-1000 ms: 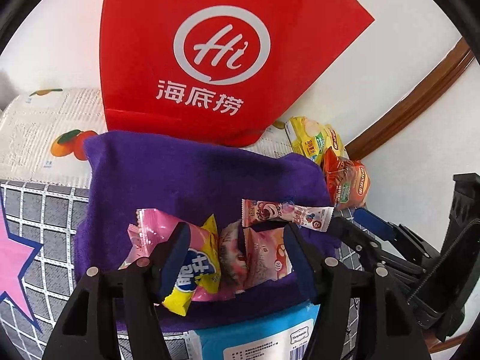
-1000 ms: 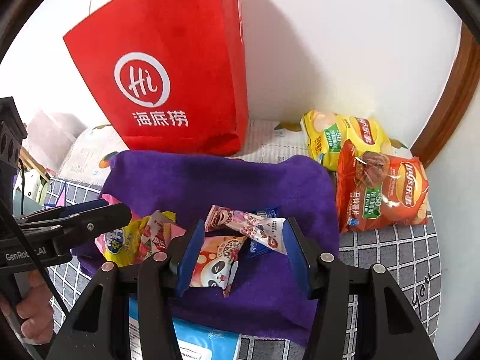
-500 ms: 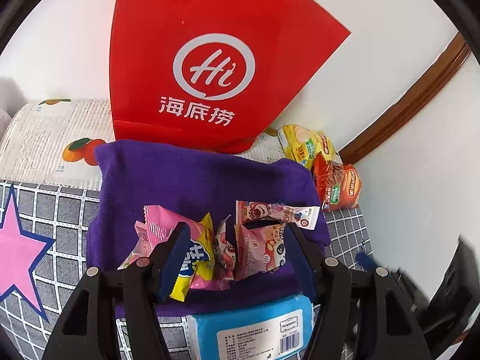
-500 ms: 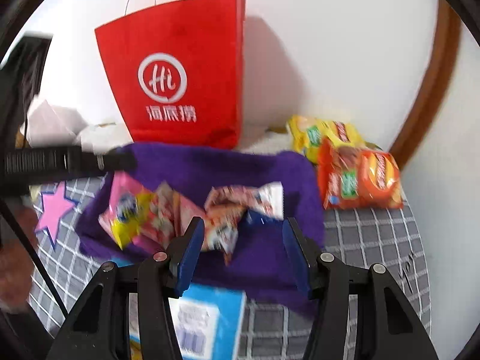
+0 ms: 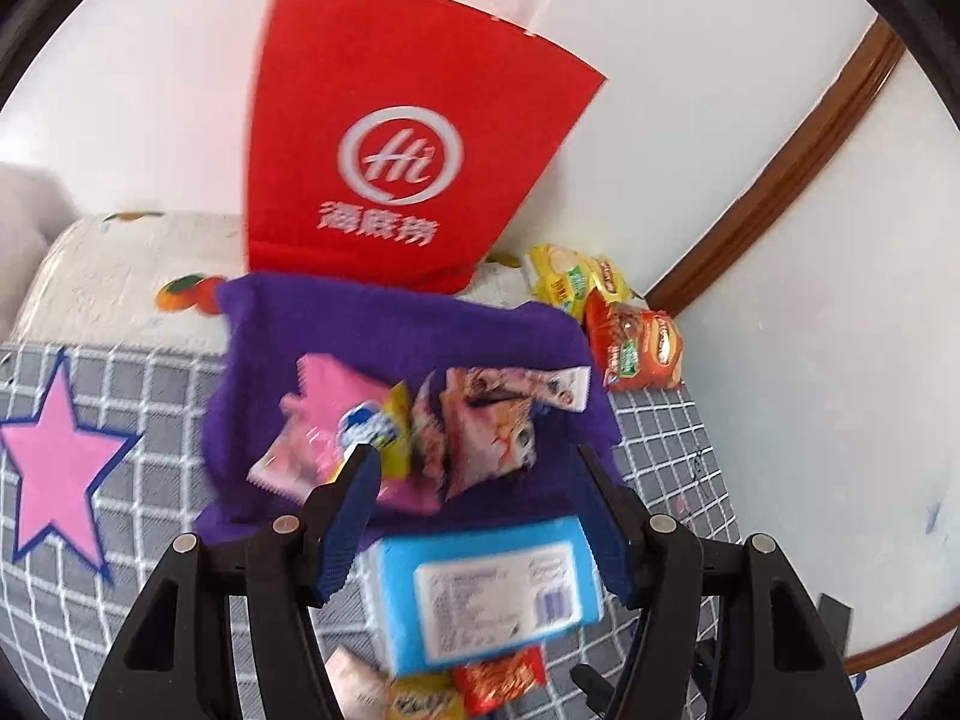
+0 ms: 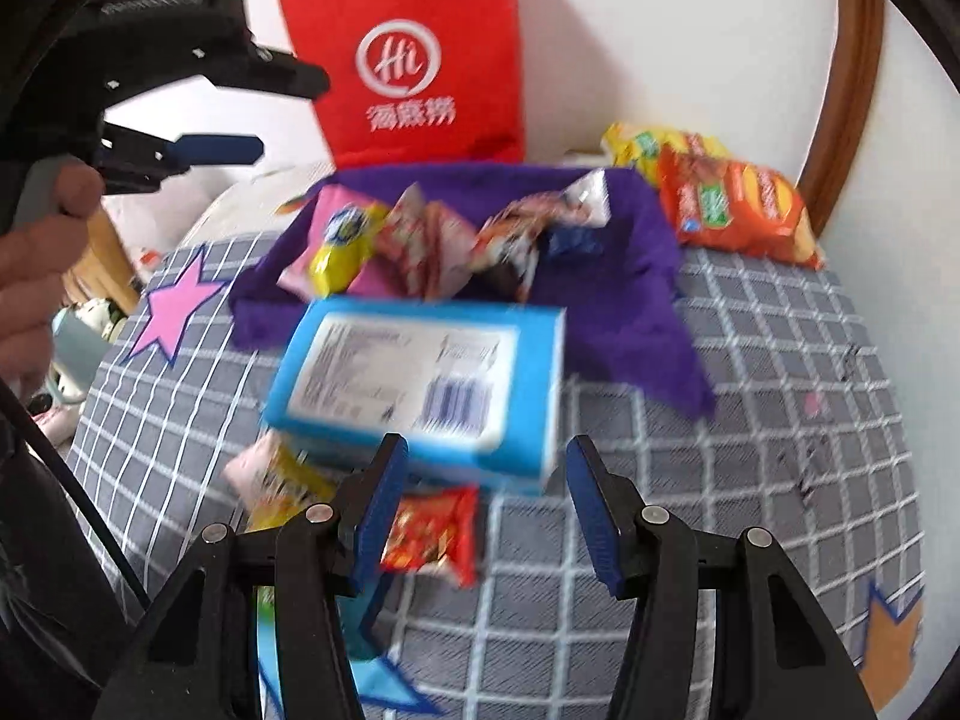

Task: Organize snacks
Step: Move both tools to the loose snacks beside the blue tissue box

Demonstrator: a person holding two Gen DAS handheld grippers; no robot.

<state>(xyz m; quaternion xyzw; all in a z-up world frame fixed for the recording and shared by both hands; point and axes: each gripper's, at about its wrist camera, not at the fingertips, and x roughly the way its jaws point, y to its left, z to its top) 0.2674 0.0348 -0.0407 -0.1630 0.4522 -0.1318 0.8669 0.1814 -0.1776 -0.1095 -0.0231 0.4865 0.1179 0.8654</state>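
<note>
- Plainly, both sets of jaws are seen released, with nothing gripped by the left gripper (image 5: 474,474) or the right gripper (image 6: 486,468).
- A blue box (image 6: 420,378) is found just ahead at 12 o'clock.
- Small snack packets (image 5: 420,426) are piled on a purple cloth (image 5: 384,330) beyond it.
- Chip bags (image 6: 732,204) are seen at 2 o'clock, beside a red bag (image 6: 414,60).

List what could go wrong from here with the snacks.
1. The small red snack packet and yellow packet lie partly under the blue box; grabbing them may drag the box.
2. Packets are heaped on the purple towel; the open right gripper might pinch the cloth or several at once.
</note>
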